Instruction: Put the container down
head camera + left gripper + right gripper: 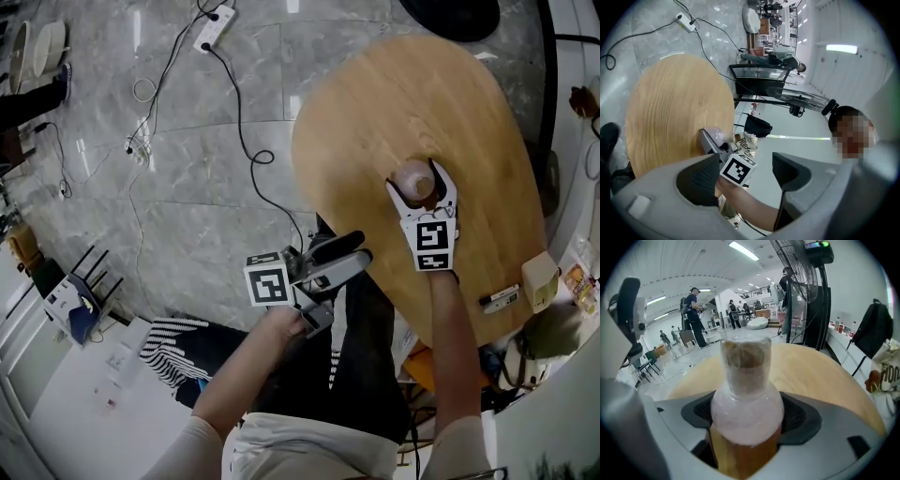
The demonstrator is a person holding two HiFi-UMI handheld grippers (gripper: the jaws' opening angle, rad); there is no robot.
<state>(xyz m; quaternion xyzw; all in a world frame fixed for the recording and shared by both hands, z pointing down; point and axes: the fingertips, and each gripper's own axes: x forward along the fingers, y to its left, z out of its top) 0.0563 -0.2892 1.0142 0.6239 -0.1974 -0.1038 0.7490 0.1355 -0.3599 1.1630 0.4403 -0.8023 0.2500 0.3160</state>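
Note:
A clear container (413,174) with brownish contents sits over the oval wooden table (375,112), and my right gripper (418,184) is shut on it. In the right gripper view the container (746,394) fills the gap between the jaws of the right gripper (746,422), both pads pressing its sides. Its base is hidden, so whether it touches the table (811,371) cannot be told. My left gripper (362,248) hangs off the table's near edge above the person's lap, open and holding nothing. The left gripper view has the left gripper (746,168) aimed at the right gripper's marker cube (738,169).
A beige box (540,279) and a marker (500,298) lie at the table's right edge. A power strip (214,26) with cables is on the floor. A standing fan (799,282), a backpack (869,329) and a snack bag (887,372) are beyond the table.

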